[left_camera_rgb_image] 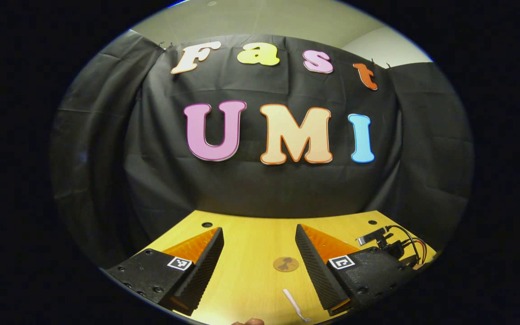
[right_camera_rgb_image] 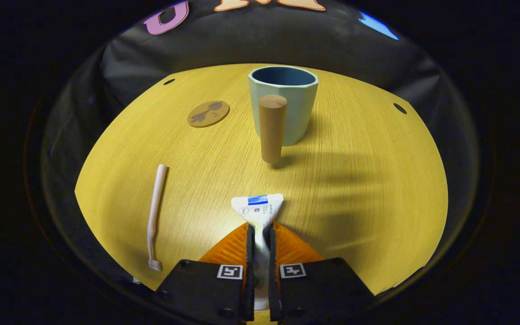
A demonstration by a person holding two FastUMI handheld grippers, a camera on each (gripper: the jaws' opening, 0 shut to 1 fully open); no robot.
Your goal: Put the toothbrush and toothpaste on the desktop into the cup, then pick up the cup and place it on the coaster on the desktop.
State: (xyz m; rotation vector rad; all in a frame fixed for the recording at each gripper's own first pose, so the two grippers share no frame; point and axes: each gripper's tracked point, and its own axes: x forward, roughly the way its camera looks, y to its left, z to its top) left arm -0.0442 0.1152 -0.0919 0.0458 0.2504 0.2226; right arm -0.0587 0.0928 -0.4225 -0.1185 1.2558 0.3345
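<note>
Black cloth is hanging behind a yellow wooden table, and on it the task's things are lying spread out. Seen from the right gripper view, the right gripper is clenching the toothpaste, both fingers pressing on the tube's middle while its flat end is pointing toward the cup. The cup is standing upright near the table's far edge, its wooden handle facing the camera; the coaster is lying just to its left, apart from it. The toothbrush is lying near the table's left edge, bristles toward the near edge, untouched. So the step in hand appears to be the toothpaste: it is gripped, and whether it is already off the wood cannot be told. The next move is calling for a lift, a carry over the cup's rim, and tipping the tube so it is dropping in lengthwise. The left gripper is hovering with its jaws spread wide, holding nothing. Its view is showing the coaster between the fingers, the toothbrush at the near edge, and a small wired device at the table's far right corner; the right gripper view is giving the cup and toothpaste.
</note>
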